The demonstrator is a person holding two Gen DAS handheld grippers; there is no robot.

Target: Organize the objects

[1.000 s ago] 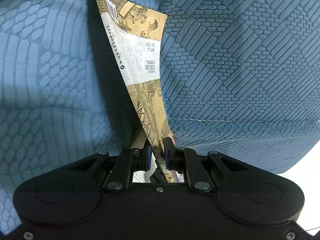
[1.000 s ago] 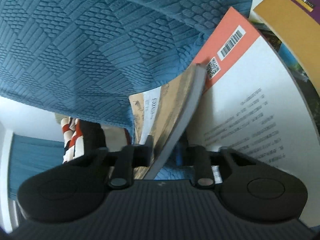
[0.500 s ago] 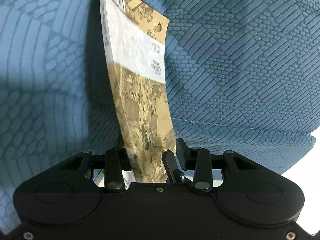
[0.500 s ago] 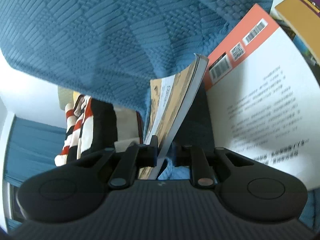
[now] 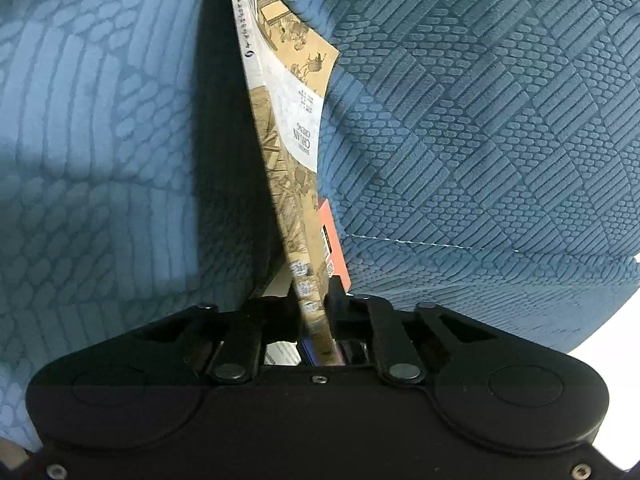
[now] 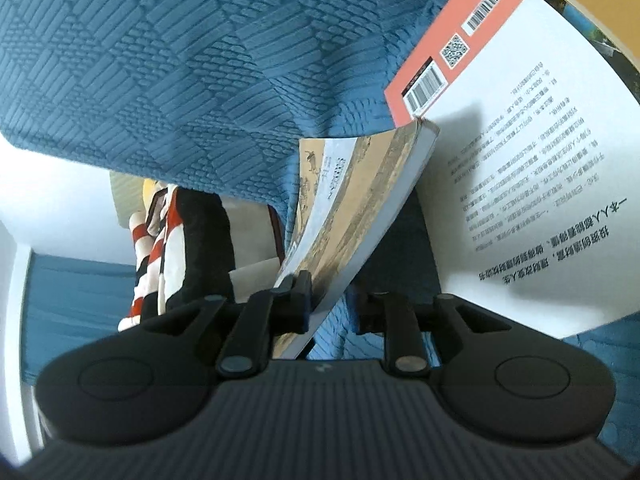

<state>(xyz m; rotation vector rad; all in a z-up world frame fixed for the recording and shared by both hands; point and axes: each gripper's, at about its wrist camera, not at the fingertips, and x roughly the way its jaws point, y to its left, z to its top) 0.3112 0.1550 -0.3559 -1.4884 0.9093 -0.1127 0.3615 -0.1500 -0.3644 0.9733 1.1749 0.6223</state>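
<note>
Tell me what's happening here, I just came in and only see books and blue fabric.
A person is tidying books with a hand-held tool in each hand. The left tool is closing on the edge of a tan illustrated book standing upright against the blue cushions. The right tool is opening, its right finger off that book. A white and salmon book lies beside it.
</note>
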